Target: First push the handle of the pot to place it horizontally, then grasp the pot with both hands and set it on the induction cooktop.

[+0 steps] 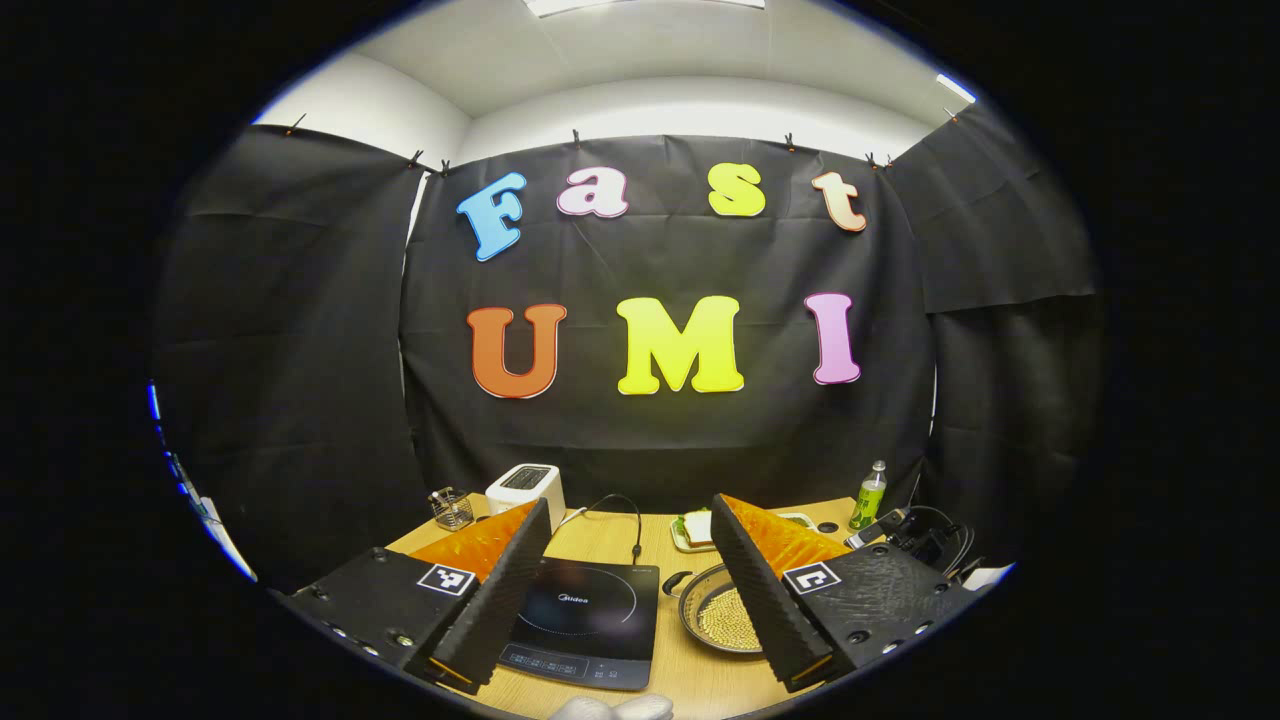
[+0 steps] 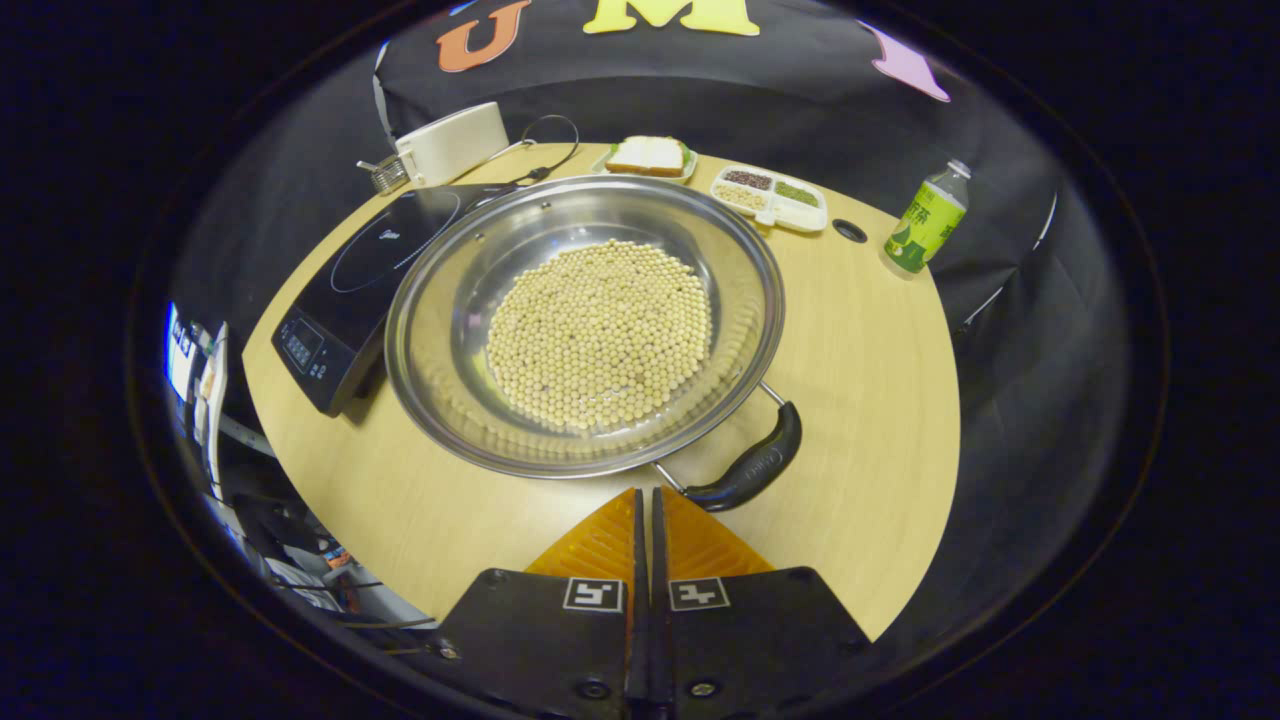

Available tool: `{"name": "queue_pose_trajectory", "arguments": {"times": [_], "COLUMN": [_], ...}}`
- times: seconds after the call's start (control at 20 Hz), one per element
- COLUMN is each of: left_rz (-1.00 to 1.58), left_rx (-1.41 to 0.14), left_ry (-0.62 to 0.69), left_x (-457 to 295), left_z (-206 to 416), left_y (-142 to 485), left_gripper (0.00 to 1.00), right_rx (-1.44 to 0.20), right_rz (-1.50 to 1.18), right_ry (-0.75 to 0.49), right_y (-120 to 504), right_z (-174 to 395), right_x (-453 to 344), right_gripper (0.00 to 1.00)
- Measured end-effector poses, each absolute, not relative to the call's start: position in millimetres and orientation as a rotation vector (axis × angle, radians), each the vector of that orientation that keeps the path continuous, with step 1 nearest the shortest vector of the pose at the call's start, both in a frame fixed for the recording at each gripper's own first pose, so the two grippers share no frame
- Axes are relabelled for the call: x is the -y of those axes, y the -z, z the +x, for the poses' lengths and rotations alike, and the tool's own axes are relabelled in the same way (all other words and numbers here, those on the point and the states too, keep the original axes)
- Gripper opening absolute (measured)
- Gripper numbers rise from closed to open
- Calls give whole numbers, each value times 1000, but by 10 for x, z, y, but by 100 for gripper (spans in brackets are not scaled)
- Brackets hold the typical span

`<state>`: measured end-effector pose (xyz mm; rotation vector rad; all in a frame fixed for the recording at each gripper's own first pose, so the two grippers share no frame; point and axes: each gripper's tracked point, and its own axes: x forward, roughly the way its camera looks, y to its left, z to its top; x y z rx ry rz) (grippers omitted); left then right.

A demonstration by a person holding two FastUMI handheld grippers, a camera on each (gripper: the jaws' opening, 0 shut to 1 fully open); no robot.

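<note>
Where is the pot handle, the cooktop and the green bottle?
pot handle (image 2: 752, 468): right gripper view, middle of the black grip.
cooktop (image 2: 345, 300): right gripper view, its black glass top.
green bottle (image 2: 925, 225): right gripper view, on its label.

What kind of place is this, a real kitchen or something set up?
Most likely a staged kitchen booth rather than a home kitchen: black cloth walls hang around a wooden table, and on it sit an induction cooktop, a toaster and a steel pot of beans, laid out like a demo.
</note>
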<state>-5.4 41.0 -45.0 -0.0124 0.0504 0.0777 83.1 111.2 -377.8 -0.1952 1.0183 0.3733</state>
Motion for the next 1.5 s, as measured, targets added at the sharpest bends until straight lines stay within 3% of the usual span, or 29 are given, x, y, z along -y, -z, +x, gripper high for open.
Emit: {"name": "queue_pose_trajectory", "arguments": {"times": [0.1, 0.6, 1.5], "left_rz": [-15, -11, -4], "left_rx": [-50, -63, -100], "left_ry": [-78, -93, -122], "left_x": [-394, -390, -264], "left_z": [-52, -70, 116], "left_y": [444, 494, 607], "left_gripper": [96, 96, 96], "right_rx": [-1019, -1017, -982], "right_rz": [-206, -363, -370], "right_ry": [-365, -358, -367], "right_y": [3776, 3689, 3669], "right_z": [870, 1193, 1556], "right_x": [-1040, -750, -541], "right_gripper": [4, 1, 1]}}
